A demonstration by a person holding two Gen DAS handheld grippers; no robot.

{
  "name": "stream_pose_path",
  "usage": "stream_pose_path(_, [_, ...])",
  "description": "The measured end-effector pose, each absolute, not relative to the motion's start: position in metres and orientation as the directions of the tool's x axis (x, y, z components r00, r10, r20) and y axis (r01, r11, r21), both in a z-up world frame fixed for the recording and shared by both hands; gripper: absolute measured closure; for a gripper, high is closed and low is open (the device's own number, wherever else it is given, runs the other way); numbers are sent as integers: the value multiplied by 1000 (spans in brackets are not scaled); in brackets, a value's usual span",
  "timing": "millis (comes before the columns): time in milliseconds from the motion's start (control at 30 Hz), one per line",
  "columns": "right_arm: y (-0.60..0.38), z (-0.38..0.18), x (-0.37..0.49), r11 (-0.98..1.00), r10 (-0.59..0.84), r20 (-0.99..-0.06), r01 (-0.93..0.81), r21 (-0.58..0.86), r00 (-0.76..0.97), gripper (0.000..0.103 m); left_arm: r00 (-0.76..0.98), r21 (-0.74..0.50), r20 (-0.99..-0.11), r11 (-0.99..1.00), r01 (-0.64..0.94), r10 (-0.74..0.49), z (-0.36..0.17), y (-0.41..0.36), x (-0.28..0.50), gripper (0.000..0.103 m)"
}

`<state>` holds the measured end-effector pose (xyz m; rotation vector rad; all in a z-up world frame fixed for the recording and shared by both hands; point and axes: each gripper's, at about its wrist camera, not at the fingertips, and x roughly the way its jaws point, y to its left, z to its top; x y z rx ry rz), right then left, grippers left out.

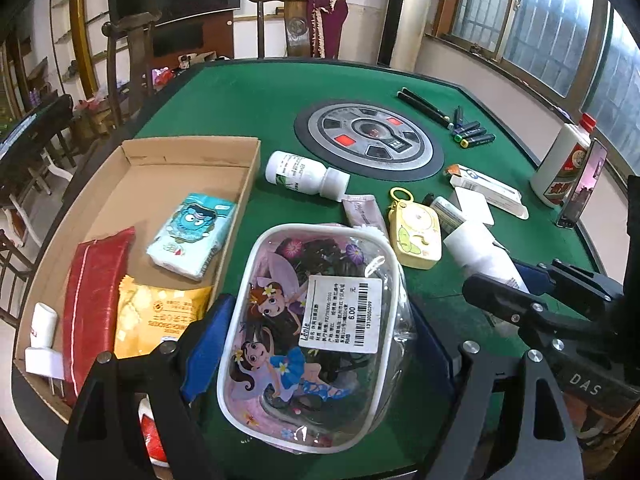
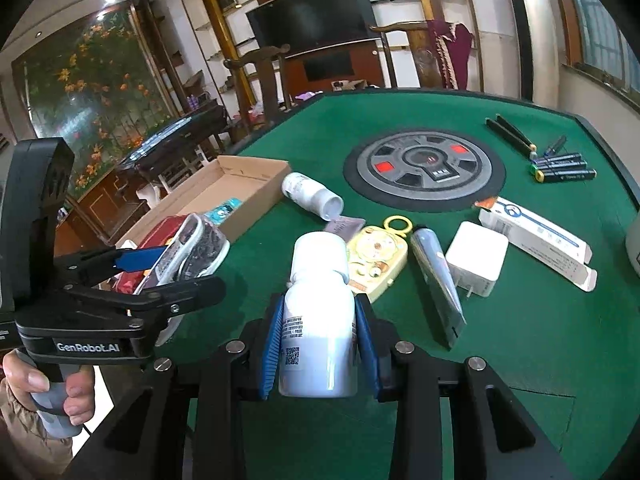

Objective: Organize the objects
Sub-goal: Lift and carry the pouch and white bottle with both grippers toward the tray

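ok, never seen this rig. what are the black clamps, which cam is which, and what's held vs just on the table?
No robot here: a person holds two handheld grippers, each with a fisheye camera looking along its jaws.

Left wrist view: the left gripper is shut on a clear cartoon pouch, next to a cardboard box that has tissues and snack packs in it.

Right wrist view: the right gripper is shut on a white bottle.

Loose on the green table: another white bottle, a yellow toy, a charger and markers.
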<state>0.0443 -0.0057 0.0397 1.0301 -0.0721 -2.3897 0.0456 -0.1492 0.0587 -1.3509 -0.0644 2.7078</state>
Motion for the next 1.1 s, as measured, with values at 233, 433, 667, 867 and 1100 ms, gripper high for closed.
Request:
stream_pose_path(233, [-11, 45, 50, -845, -508, -650, 472, 251, -565, 66, -614, -89, -781, -994, -66, 111, 68, -163, 56, 20])
stream_pose_path(433, [-14, 46, 49, -839, -518, -648, 480, 257, -558, 66, -642, -116, -761, -993, -7, 93, 82, -193, 70, 20])
stream_pose_path(667, [-21, 46, 52, -823, -539, -643, 503, 265, -544, 66, -671, -99, -742, -991, 91, 13, 100, -238, 88, 20])
stream_pose_path(867, [-31, 44, 53, -809, -555, -643, 522, 269, -528, 66, -682, -100, -728, -973, 207, -70, 111, -284, 105, 20])
stream_pose_path(1100, [-42, 43, 49, -794, -569, -647, 544, 271, -508, 66, -685, -110, -719, -953, 281, -119, 115, -316, 116, 20])
